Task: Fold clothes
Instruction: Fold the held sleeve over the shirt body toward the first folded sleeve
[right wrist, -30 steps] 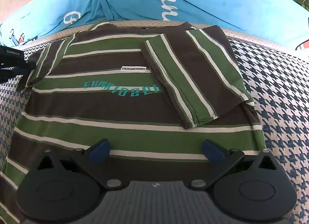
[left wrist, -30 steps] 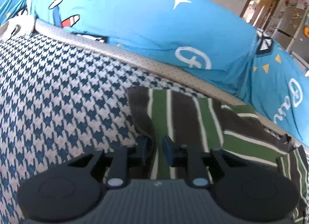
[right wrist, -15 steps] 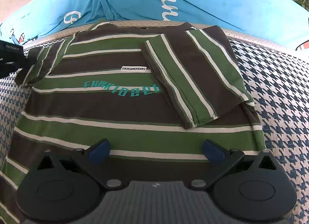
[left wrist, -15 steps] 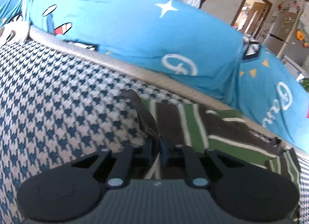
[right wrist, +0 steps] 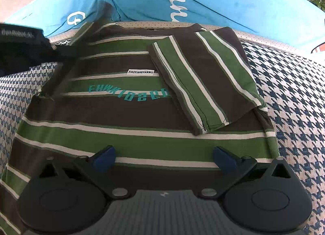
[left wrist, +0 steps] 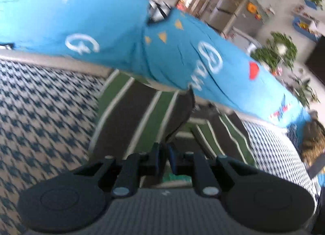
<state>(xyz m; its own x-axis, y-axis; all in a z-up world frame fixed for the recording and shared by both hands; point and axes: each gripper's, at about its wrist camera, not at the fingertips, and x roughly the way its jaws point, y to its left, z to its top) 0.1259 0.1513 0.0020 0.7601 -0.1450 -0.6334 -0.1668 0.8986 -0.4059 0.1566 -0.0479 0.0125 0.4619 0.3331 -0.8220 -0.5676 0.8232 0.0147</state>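
A green, brown and white striped cotton T-shirt (right wrist: pixel 130 113) is lying spread on a blue-and-white houndstooth woven cover (right wrist: pixel 294 97), its teal chest lettering facing up and its collar end reaching toward a bright blue printed pillow (right wrist: pixel 203 1) at the far edge. One sleeve (right wrist: pixel 203 80) is already lying folded across the chest, on the right side of the right wrist view. The opposite sleeve (left wrist: pixel 142 111) is hanging lifted off the cover, pinched at its edge by the left hand-held gripper (left wrist: pixel 163 159), whose jaws are sitting closed on the fabric. In the right wrist view that same hand-held gripper is showing as a dark blurred shape at the left edge, with the raised sleeve stretching from it up toward the pillow. The right hand-held gripper (right wrist: pixel 163 156) is hovering over the lower part of the shirt with its blue-tipped fingers (right wrist: pixel 103 156) standing wide apart, nothing between them. The left wrist view is motion-blurred; a doorway, green potted plants (left wrist: pixel 274 52) and a fridge-like cabinet are showing behind the pillow.
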